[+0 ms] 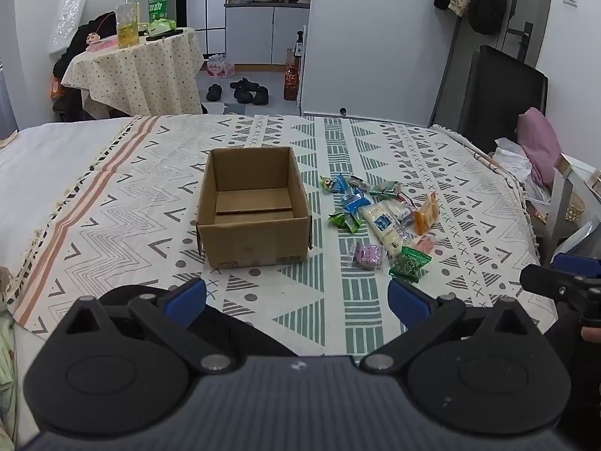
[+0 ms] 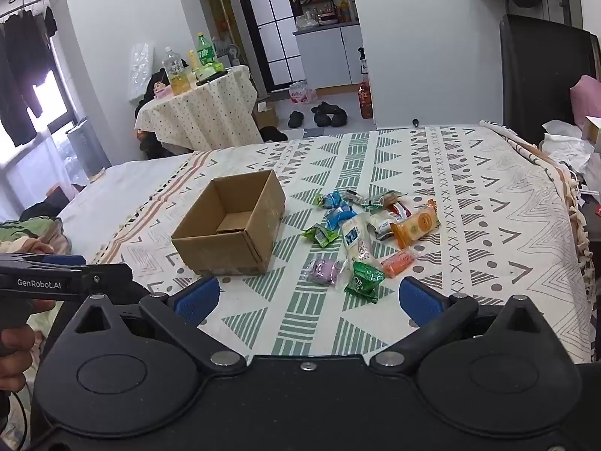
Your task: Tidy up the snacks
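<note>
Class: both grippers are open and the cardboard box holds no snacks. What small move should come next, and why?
Probably ease the right gripper forward onto the green packet: it lies nearest, just ahead of the open fingers, while the cardboard box waits beside the pile.

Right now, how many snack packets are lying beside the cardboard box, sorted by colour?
Blue packets: 2
Green packets: 2
White packets: 2
Orange packet: 1
Pink packet: 1
Purple packet: 1
Other packets, bunched at the back and hard to separate: about 3
Total: about 12
</note>
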Demonstrator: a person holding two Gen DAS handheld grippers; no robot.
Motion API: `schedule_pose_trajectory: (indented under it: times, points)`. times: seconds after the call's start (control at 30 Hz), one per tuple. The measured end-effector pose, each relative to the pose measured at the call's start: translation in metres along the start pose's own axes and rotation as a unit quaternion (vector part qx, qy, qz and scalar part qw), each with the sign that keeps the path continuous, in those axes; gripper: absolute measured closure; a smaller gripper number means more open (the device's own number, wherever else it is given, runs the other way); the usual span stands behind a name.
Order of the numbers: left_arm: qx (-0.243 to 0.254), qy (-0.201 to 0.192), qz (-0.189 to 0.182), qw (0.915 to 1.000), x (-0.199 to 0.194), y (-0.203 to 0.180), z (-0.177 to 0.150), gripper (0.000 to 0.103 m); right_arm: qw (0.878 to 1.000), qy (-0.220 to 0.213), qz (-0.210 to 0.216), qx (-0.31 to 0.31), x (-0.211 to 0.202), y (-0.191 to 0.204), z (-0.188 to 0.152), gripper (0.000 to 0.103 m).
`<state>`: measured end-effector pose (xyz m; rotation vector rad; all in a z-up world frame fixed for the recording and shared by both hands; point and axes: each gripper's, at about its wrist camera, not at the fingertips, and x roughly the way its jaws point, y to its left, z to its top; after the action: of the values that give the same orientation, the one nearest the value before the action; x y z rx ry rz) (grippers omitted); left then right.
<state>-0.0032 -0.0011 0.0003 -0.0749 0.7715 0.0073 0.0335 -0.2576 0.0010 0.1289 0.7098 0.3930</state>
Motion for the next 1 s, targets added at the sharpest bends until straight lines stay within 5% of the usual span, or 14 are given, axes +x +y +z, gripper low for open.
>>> schedule_pose_trajectory:
  times: [1.0]
  points:
    - [-0.014,0.008,-0.018,0.9997,0.006,-0.002,0.002,0.001,1.0,-0.001,-0.004,-0.013,-0.003,0.0,0.008,0.0]
